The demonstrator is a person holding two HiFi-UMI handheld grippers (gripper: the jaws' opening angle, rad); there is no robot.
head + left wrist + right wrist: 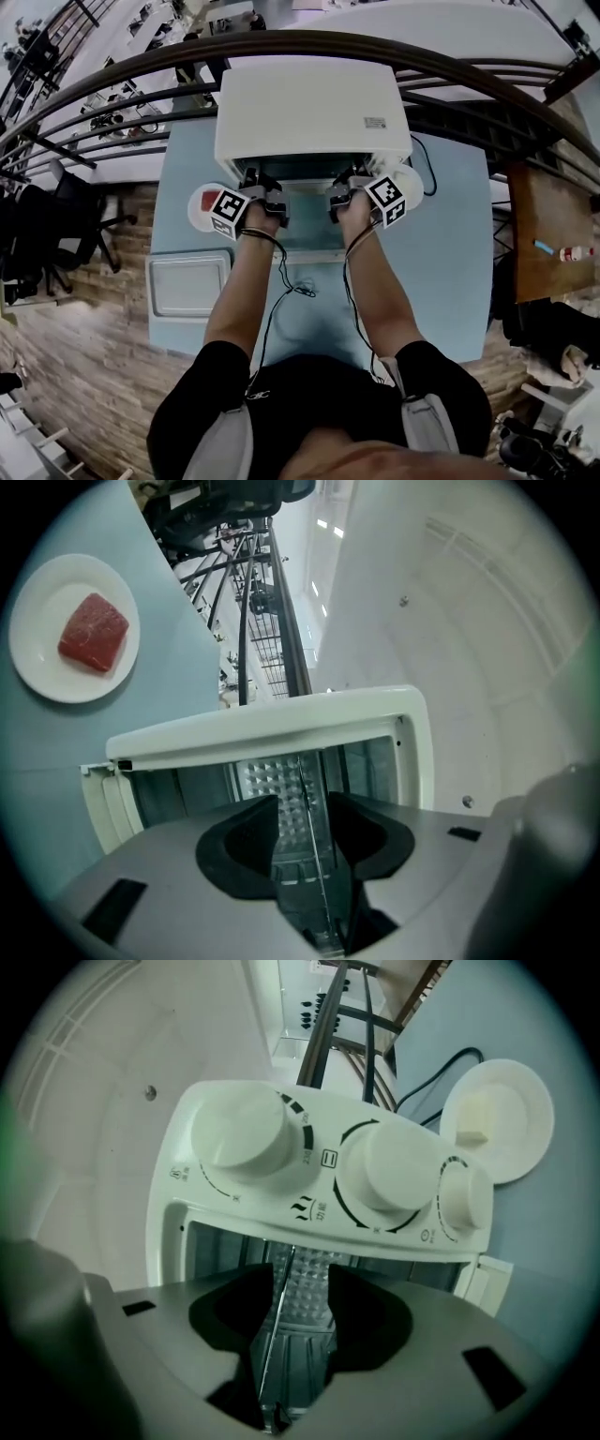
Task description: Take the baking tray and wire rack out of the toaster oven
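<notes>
The white toaster oven (309,103) stands at the back of the pale blue table (450,262) with its door (309,236) folded down. Both grippers are at its mouth, rolled on their sides. The wire rack (311,789) shows as a thin bright rod running edge-on between the jaws of my left gripper (305,808), with a gap beside it. My right gripper (298,1283) has the same rack (277,1302) between its jaws, and the pads do not press on it. In the head view the left gripper (265,202) and right gripper (342,197) sit side by side. The baking tray (187,284) lies on the table at the left.
A white plate with a red piece of meat (73,630) is left of the oven. Another white plate with a pale block (497,1119) is on its right, next to a black cable (427,169). The oven's knobs (244,1133) are just above the right gripper. Railings run behind the table.
</notes>
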